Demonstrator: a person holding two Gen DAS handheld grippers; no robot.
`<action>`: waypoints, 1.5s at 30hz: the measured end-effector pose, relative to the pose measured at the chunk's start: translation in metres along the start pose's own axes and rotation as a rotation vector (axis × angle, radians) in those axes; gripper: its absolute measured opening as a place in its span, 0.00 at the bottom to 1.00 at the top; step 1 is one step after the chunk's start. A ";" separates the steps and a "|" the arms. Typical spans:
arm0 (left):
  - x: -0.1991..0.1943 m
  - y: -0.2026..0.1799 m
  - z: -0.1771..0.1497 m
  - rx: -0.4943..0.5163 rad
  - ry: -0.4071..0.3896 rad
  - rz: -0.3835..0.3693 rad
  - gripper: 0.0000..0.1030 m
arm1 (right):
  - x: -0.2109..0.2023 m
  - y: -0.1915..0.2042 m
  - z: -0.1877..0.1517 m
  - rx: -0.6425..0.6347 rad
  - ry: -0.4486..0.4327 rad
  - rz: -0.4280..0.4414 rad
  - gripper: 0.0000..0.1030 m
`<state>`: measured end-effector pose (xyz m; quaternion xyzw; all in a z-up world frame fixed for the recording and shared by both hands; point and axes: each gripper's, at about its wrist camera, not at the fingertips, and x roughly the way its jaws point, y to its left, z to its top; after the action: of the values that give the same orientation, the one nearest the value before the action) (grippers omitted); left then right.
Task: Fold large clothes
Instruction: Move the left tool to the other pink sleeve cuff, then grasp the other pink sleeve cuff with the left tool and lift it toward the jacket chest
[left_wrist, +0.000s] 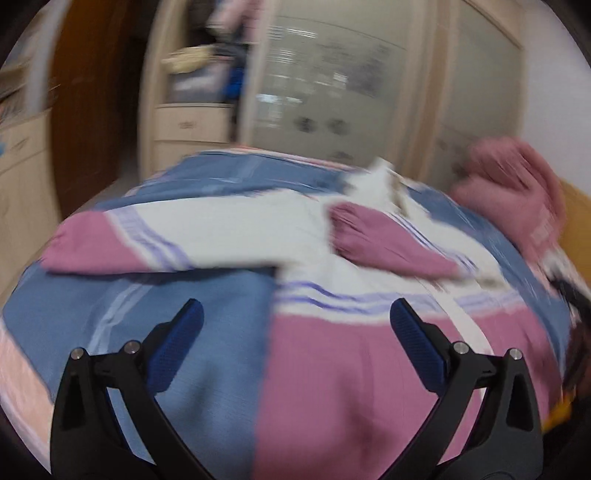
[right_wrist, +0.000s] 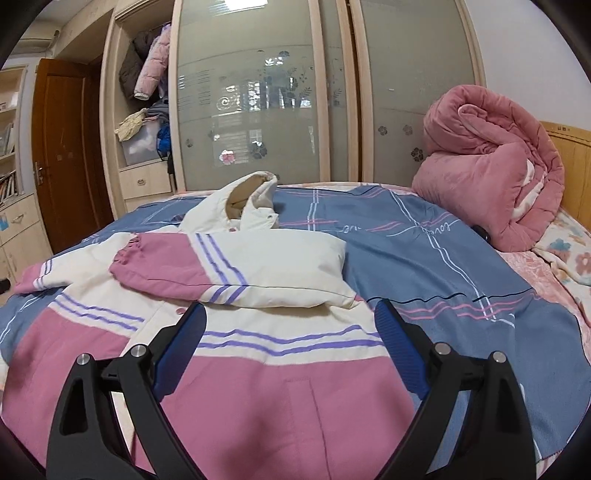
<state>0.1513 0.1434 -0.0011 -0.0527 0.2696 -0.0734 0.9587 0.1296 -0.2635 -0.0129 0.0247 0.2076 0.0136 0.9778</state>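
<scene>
A large pink and white hooded jacket (right_wrist: 258, 384) with purple stripes lies front up on the bed. Its right sleeve (right_wrist: 207, 273) is folded across the chest; its left sleeve (right_wrist: 55, 273) lies spread out to the left. The hood (right_wrist: 243, 199) sits at the far end. My right gripper (right_wrist: 290, 314) is open and empty, just above the jacket's lower right part. My left gripper (left_wrist: 295, 312) is open and empty over the jacket's left hem edge (left_wrist: 332, 387). The left wrist view is motion-blurred; the spread sleeve (left_wrist: 110, 240) shows there.
The bed has a blue checked sheet (right_wrist: 443, 266). A rolled pink quilt (right_wrist: 491, 173) sits at the far right by the wooden headboard (right_wrist: 572, 155). A wardrobe with sliding frosted doors (right_wrist: 258, 92) and open shelves stands behind. A brown door (right_wrist: 62, 147) is at the left.
</scene>
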 end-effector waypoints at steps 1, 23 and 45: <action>0.000 -0.013 -0.003 0.056 0.004 -0.008 0.98 | -0.004 0.002 0.000 -0.010 -0.008 0.002 0.90; -0.014 0.198 -0.005 -0.748 -0.145 -0.058 0.98 | -0.002 0.013 -0.006 -0.056 0.018 0.046 0.92; 0.064 0.344 -0.035 -1.155 -0.198 0.071 0.77 | 0.023 0.044 -0.012 -0.106 0.062 0.081 0.93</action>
<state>0.2259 0.4693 -0.1116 -0.5640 0.1766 0.1228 0.7973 0.1453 -0.2179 -0.0310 -0.0191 0.2354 0.0648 0.9695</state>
